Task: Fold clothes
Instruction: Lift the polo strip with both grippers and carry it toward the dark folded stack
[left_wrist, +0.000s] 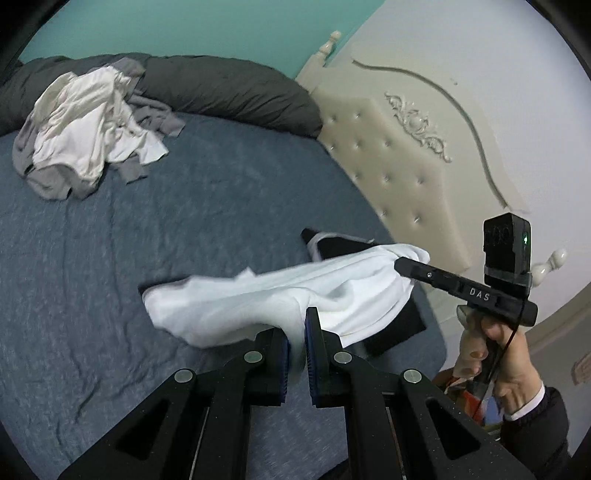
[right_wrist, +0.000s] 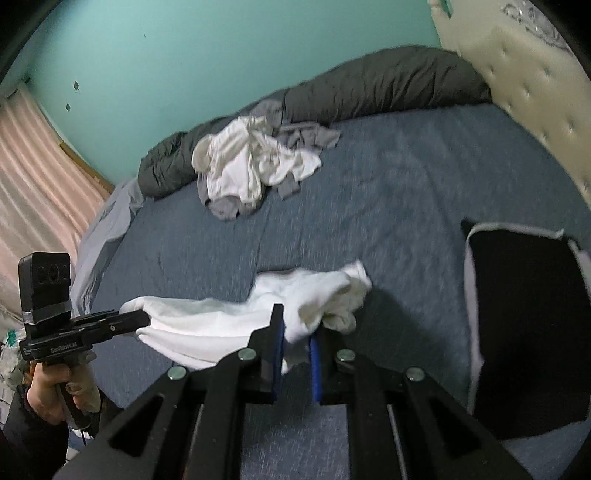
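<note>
**Ana:** Low in the middle of both wrist views, the soft white cotton garment (left_wrist: 280, 295) hangs stretched between the two tools. The left gripper (left_wrist: 297, 354) has its blue pads pinched nearly closed on one bunched edge; the right gripper (right_wrist: 297, 354) is pinched just as narrowly on the other.

**Ben:** So both jaws hold cloth. What worries you?

**Ana:** Each bite looks thin, only a fold of fabric between the pads. I'd judge a sharp tug apart could pull an edge free, and the garment would drop in a heap onto the blue-grey knitted bedsheet (left_wrist: 110, 258). It also sags in the middle with a loose flap trailing, so laying it down now might trap a crease.

**Ben:** Anything nearby to snag?

**Ana:** The flat black folded cloth with a pale border (right_wrist: 524, 317) lies at the right of the right wrist view, close to the hanging end. Dragging white fabric across could disturb it.

**Ben:** And room?

**Ana:** Plenty of bare sheet through the centre. The rumpled white and grey clothes pile (right_wrist: 255, 166) sits well apart at the upper middle, against the long dark grey rolled duvet (right_wrist: 369, 85). The cream tufted headboard (left_wrist: 399, 162) bounds the right side in the left wrist view, and the sheet's edge falls away at lower right there.
</note>
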